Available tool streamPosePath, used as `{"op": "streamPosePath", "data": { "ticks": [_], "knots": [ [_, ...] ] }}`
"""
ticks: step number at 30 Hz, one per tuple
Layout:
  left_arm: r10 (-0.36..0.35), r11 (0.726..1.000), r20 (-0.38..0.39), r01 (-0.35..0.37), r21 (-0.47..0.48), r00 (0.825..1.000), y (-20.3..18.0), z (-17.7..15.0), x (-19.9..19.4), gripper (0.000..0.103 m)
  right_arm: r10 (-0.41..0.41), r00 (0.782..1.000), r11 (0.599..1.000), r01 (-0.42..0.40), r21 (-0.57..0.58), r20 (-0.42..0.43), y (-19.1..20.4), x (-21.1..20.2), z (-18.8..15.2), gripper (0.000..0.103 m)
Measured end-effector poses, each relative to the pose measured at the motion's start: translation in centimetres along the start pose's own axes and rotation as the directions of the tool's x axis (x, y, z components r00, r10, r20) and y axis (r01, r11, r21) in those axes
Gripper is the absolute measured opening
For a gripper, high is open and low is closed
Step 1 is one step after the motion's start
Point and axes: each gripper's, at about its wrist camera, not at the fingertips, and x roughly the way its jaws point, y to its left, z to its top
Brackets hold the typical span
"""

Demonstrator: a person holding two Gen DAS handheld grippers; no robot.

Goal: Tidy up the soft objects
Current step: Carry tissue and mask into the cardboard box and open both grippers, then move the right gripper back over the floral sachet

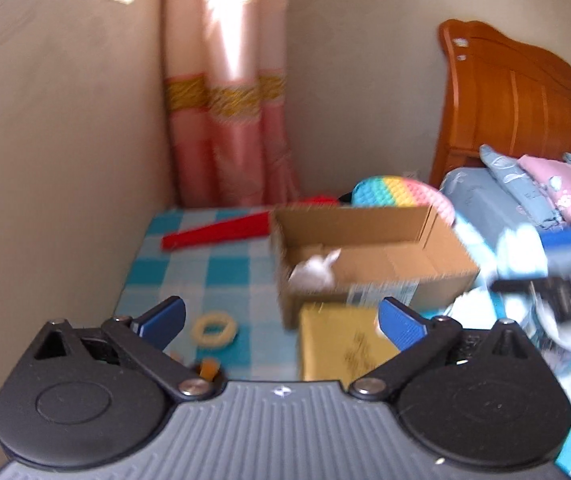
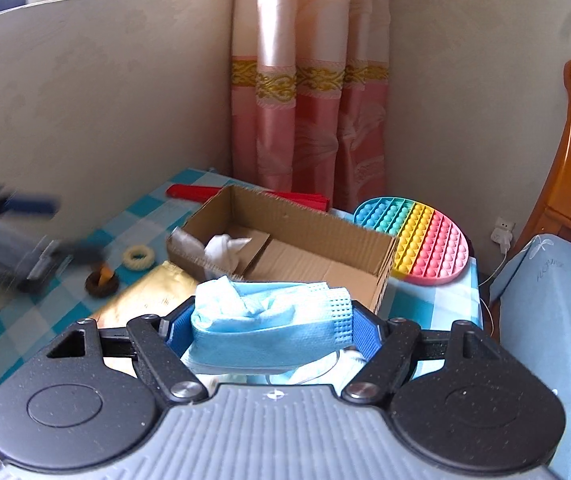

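Observation:
An open cardboard box [image 1: 385, 256] stands on the blue checked tablecloth [image 1: 189, 272], with a crumpled white cloth [image 1: 313, 270] in its left end. My left gripper [image 1: 283, 318] hovers in front of the box, open wide with nothing between its blue pads. A bundle of light blue face masks [image 2: 269, 320] fills my right gripper [image 2: 271, 328], which is shut on it just before the box [image 2: 285, 240]. The white cloth [image 2: 225, 248] shows inside. The left gripper [image 2: 57, 228] is a blur at the left edge.
On the cloth lie a cream ring [image 1: 215, 328], a dark ring with an orange piece [image 2: 101, 280], a gold packet [image 1: 337, 344] and a red folded fan [image 1: 217, 232]. A rainbow pop-it disc [image 2: 417, 236] leans behind the box. A bed [image 2: 545, 300] stands to the right, with the wall and curtain behind.

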Motion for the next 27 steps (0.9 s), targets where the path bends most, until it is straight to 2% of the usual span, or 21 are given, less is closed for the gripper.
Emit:
{"op": "streamPosePath", "data": {
  "ticks": [3, 9, 11, 13, 14, 19, 27],
  "knots": [
    [0.025, 0.999, -0.030, -0.026, -0.022, 0.999, 0.6, -1.9, -1.1, 0.102, -0.011, 1.000, 1.000, 0.011, 0.008, -0.013, -0.3, 1.8, 1.7, 0.081],
    [0.055, 0.998, -0.037, -0.055, -0.021, 0.998, 1.0, -4.6, -2.6, 0.102, -0.034, 0.999, 0.999, 0.034, 0.011, -0.027, -0.7, 5.6, 4.9, 0.082],
    [0.053, 0.998, -0.042, -0.054, -0.024, 0.998, 1.0, -5.0, -2.8, 0.102, -0.053, 0.998, 0.999, 0.053, 0.008, -0.035, -0.8, 6.8, 5.7, 0.088],
    [0.043, 0.999, -0.044, -0.044, -0.032, 0.998, 1.1, -5.4, -3.0, 0.102, -0.076, 0.996, 0.997, 0.076, -0.002, -0.037, -0.7, 7.6, 6.0, 0.101],
    [0.037, 0.999, -0.044, -0.039, -0.032, 0.998, 1.0, -5.6, -3.1, 0.102, -0.081, 0.996, 0.997, 0.081, -0.003, -0.036, -0.7, 7.8, 6.2, 0.103],
    [0.040, 0.999, -0.049, -0.041, -0.023, 0.998, 1.0, -6.2, -3.4, 0.102, -0.059, 0.998, 0.998, 0.060, 0.016, -0.033, -0.7, 6.7, 5.2, 0.103],
    [0.026, 0.999, -0.048, -0.028, -0.023, 0.999, 1.0, -6.6, -3.7, 0.102, -0.015, 1.000, 1.000, 0.015, 0.022, -0.020, 0.3, 2.6, 1.9, 0.103]
  ]
}}
